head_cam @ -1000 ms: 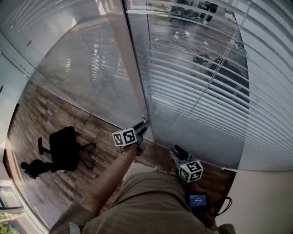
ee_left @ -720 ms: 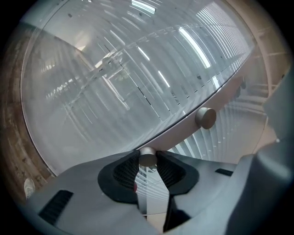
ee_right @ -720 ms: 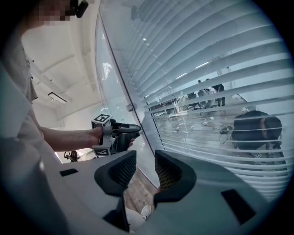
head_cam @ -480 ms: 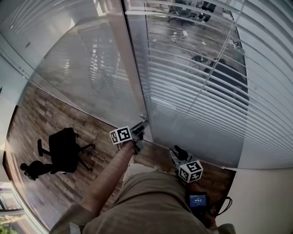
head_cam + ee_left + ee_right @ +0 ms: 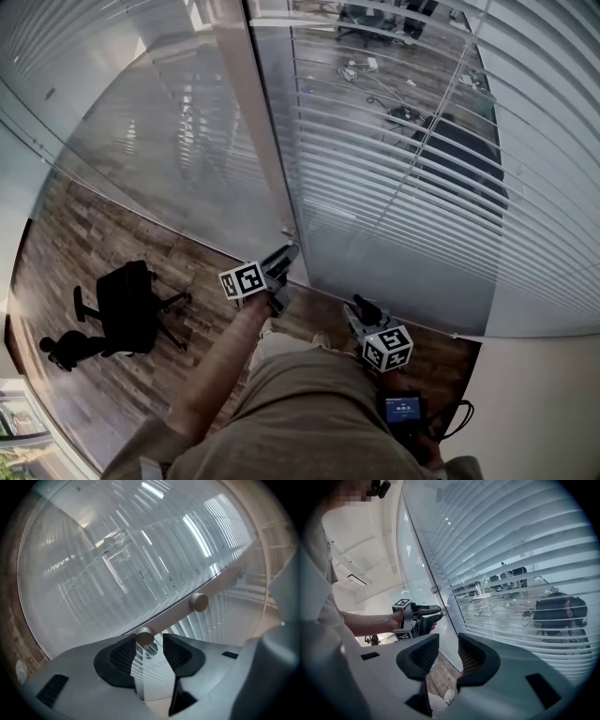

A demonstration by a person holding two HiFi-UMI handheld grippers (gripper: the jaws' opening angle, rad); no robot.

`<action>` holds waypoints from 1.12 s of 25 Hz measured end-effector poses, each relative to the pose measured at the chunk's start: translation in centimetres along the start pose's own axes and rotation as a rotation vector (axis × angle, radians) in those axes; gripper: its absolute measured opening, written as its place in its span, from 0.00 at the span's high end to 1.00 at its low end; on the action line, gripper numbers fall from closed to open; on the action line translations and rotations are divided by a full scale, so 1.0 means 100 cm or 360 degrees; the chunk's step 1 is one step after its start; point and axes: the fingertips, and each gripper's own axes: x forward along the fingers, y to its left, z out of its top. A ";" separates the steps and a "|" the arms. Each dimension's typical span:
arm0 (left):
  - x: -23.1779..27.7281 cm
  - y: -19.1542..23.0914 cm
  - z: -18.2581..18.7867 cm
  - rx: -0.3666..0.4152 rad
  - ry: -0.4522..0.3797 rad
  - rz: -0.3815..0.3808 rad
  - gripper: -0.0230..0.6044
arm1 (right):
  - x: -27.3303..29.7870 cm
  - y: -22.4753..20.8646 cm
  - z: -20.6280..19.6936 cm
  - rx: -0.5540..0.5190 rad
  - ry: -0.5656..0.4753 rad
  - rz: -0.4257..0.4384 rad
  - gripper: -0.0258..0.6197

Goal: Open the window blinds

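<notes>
The left gripper (image 5: 151,645) has just opened its jaws around a small round grey metal knob (image 5: 145,637), seemingly not pressing it. The right gripper (image 5: 448,654) gapes empty, right of that knob.

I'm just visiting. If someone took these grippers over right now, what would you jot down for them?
Left gripper: jaws have just been opening, with the round knob at their tips, not clamped.
Right gripper: open, empty, held low, off the glass.
Blinds: slats tilted enough that the office shows through.
Left to do: probably regrip the knob and turn it if the slats should open further.
</notes>
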 end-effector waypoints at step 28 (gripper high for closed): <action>-0.005 -0.051 -0.059 0.1193 0.0309 0.0174 0.69 | -0.013 -0.008 0.092 -0.0174 -0.0067 -0.0039 0.75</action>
